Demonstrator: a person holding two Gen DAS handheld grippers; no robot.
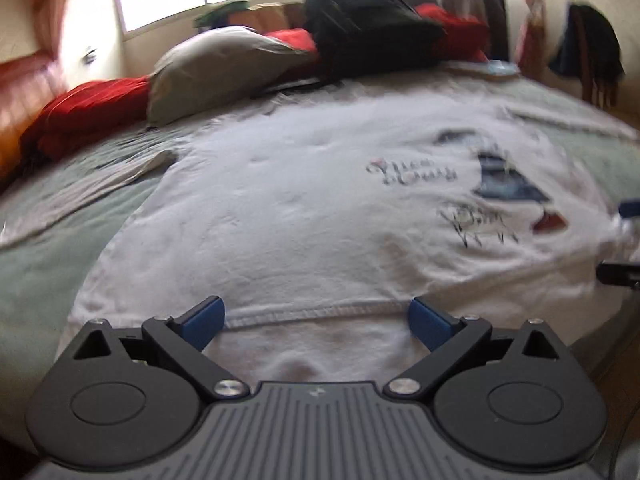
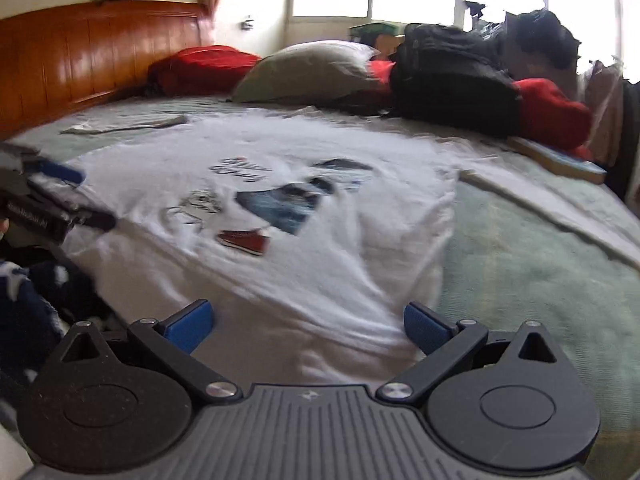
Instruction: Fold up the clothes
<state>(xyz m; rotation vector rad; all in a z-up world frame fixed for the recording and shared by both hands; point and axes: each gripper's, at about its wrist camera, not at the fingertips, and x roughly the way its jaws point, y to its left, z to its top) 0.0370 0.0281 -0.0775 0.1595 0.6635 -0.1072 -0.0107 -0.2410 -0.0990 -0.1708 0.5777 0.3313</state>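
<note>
1. Both tongs gape wide and grip nothing: my left tongs [image 1: 317, 322] sit over the shirt's stitched hem, my right tongs [image 2: 308, 326] over its near right corner.
2. I see the white T-shirt [image 1: 304, 216] spread flat on the bed [image 2: 520, 264], print side up, with dark lettering, a blue picture and a small red shape; its sleeves stretch out to either side.
3. Beyond it lie a grey pillow [image 2: 308, 68], red bedding [image 2: 552, 110] and a black backpack [image 2: 448, 76].
4. Only my right view shows the wooden headboard [image 2: 80, 52], the left tongs from outside at the shirt's edge, and dark patterned cloth [image 2: 36, 300] at lower left.
</note>
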